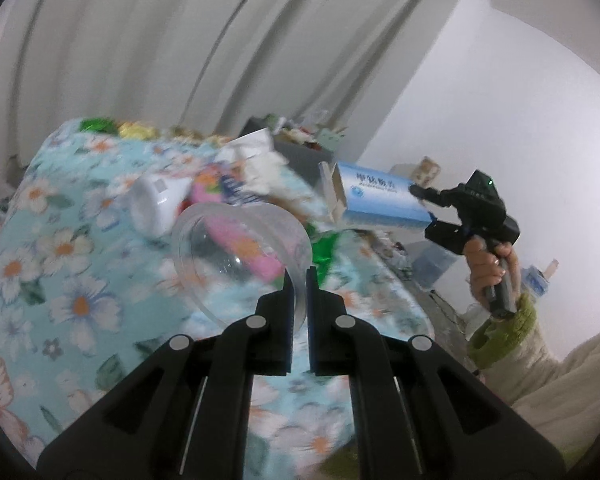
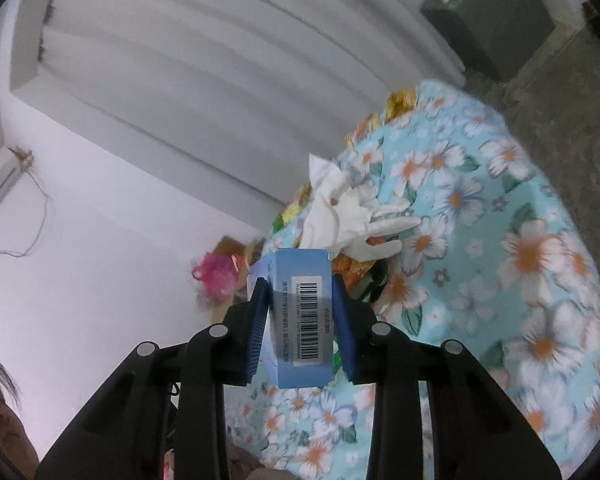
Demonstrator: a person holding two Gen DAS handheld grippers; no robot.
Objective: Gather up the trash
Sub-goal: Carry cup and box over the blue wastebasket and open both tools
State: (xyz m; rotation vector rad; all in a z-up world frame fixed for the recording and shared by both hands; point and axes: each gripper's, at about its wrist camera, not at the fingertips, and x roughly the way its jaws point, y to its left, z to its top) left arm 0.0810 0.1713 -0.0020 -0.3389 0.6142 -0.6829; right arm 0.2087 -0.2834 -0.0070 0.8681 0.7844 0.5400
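- The left claw [image 1: 299, 280] is nearly closed, its two fingers pinching the thin rim of a clear plastic cup [image 1: 240, 256] between the blue pads.
- The cup lies on its side, mouth turned toward the camera, lifted just above the flowered cloth [image 1: 72, 280] that covers the desk.
- Behind the cup, a white bottle [image 1: 156, 204], a pink wrapper [image 1: 244, 246] and crumpled paper lie in a heap on the cloth.
- The right claw [image 2: 300, 284] is clamped on a blue box [image 2: 300, 300], one finger on each side face, the barcode side facing the camera.
- From the left wrist view the box [image 1: 380, 200] hangs in the air past the desk's edge, its end flap open.
- The person's right hand [image 1: 490, 268] grips the handle from below, the green cuff [image 1: 504, 332] at the wrist, the forearm angling up.
- White gloves [image 2: 352, 216] rest on the cloth beyond the box.
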